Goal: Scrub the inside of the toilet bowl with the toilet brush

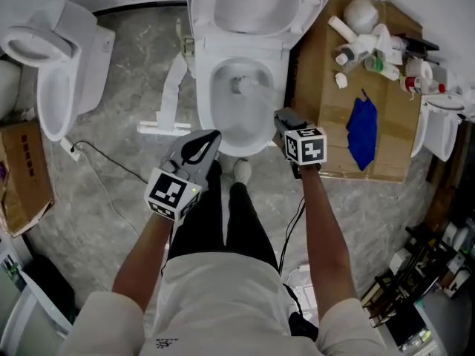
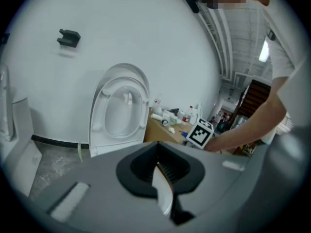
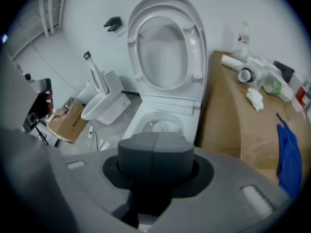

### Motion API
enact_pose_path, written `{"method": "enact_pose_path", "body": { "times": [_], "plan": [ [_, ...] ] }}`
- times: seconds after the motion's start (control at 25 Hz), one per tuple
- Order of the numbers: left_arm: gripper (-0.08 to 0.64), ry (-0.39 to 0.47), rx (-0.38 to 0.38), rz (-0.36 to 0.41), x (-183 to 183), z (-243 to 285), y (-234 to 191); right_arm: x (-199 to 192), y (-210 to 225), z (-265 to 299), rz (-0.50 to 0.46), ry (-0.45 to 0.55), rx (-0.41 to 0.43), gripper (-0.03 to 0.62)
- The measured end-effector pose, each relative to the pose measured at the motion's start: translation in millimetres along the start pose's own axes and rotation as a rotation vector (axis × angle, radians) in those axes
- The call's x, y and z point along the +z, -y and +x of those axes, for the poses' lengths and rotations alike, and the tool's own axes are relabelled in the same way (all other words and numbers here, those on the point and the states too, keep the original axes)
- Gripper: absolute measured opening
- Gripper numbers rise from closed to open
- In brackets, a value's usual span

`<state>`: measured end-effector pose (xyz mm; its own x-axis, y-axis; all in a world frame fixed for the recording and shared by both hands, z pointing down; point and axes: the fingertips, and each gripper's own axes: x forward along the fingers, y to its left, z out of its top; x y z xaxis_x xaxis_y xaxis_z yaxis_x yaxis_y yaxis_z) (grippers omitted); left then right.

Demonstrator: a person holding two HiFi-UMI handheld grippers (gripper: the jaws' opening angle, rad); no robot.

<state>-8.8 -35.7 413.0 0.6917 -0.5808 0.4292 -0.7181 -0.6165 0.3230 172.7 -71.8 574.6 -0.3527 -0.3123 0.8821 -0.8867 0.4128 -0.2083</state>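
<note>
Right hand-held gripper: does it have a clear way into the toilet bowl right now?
Probably yes. The lid is up, so the bowl stands open. The right hand-held gripper hovers at the bowl's front right rim with nothing between them. Its jaws are shut and empty.
</note>
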Motion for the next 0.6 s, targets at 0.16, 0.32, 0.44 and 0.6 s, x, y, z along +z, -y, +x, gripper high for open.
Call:
{"method": "enact_pose_path", "body": {
  "times": [0.16, 0.32, 0.44, 0.6],
  "plan": [
    [-0.008, 0.007, 0.004, -0.015, -8.5, 8.1, -21.0, 15.1, 11.3, 34.9, -0.18, -0.096, -0.032, 0.146],
    [-0.008, 0.025, 0.008, -0.026, -17.9, 9.3, -37.7, 26.5, 21.2, 59.1, -0.282, -0.163, -0.042, 0.146],
    [-0.008, 0.015, 0.001, -0.026, -26.6, 11.2, -47.4, 32.8, 27.9, 73.8, -0.304, -0.19, -0.049, 0.146],
    [-0.008, 0.008, -0.009, -0.016, -39.3, 20.0, -58.6, 35.0, 33.9, 90.0, -0.361, -0.229, -0.068, 0.146]
  ]
}}
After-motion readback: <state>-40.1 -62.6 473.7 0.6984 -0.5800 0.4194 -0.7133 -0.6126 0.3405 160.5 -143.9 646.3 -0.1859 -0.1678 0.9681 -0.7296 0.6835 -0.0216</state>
